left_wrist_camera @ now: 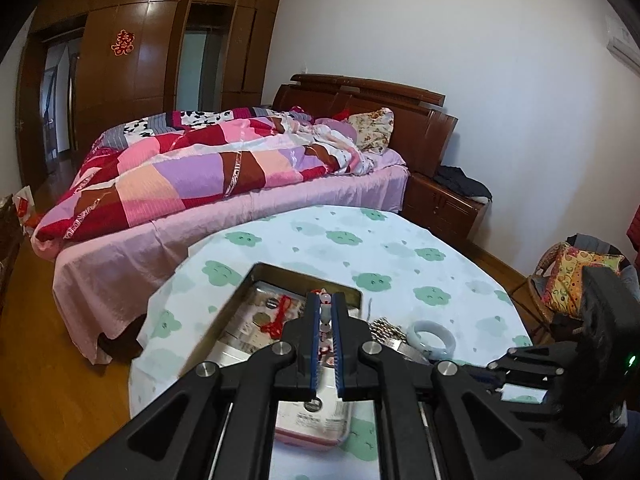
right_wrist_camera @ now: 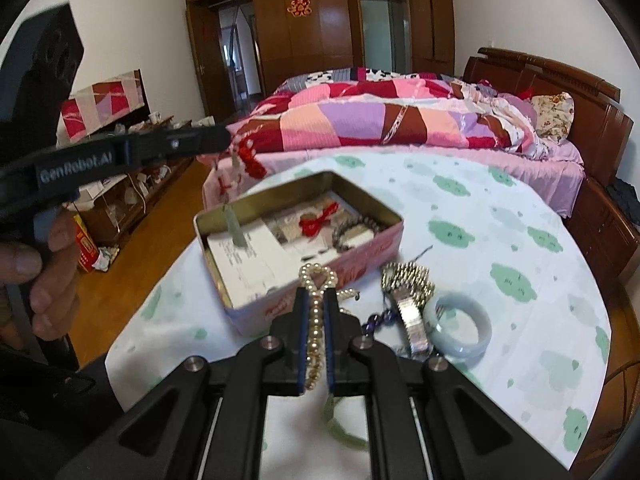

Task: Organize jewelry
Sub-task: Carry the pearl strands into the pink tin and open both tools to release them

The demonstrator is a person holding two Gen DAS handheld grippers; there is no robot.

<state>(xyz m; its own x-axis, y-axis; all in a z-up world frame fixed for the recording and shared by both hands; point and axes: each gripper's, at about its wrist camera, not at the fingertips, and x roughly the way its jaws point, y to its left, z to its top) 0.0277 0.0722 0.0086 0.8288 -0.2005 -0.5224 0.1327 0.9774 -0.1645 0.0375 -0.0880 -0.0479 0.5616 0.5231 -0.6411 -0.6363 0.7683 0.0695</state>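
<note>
An open pink tin box [right_wrist_camera: 256,316] stands on the round table, also in the left wrist view [left_wrist_camera: 240,300]; it holds papers, a red knot ornament [right_wrist_camera: 316,222] and a bead bracelet [right_wrist_camera: 352,226]. My left gripper [left_wrist_camera: 326,300] is shut on a red-corded jade pendant [right_wrist_camera: 236,232] that hangs above the box. My right gripper [right_wrist_camera: 316,298] is shut on a pearl necklace [right_wrist_camera: 316,280] just in front of the box. A metal watch [right_wrist_camera: 408,292], a pale jade bangle [right_wrist_camera: 460,330], purple beads [right_wrist_camera: 378,318] and a green bangle [right_wrist_camera: 340,428] lie on the cloth.
The table has a white cloth with green clouds [right_wrist_camera: 500,220]. A bed with a patchwork quilt [left_wrist_camera: 192,172] stands behind it, a low cabinet [right_wrist_camera: 120,200] to the left, a wicker chair with cushion [left_wrist_camera: 572,280] to the right. A wooden wardrobe [right_wrist_camera: 320,12] lines the far wall.
</note>
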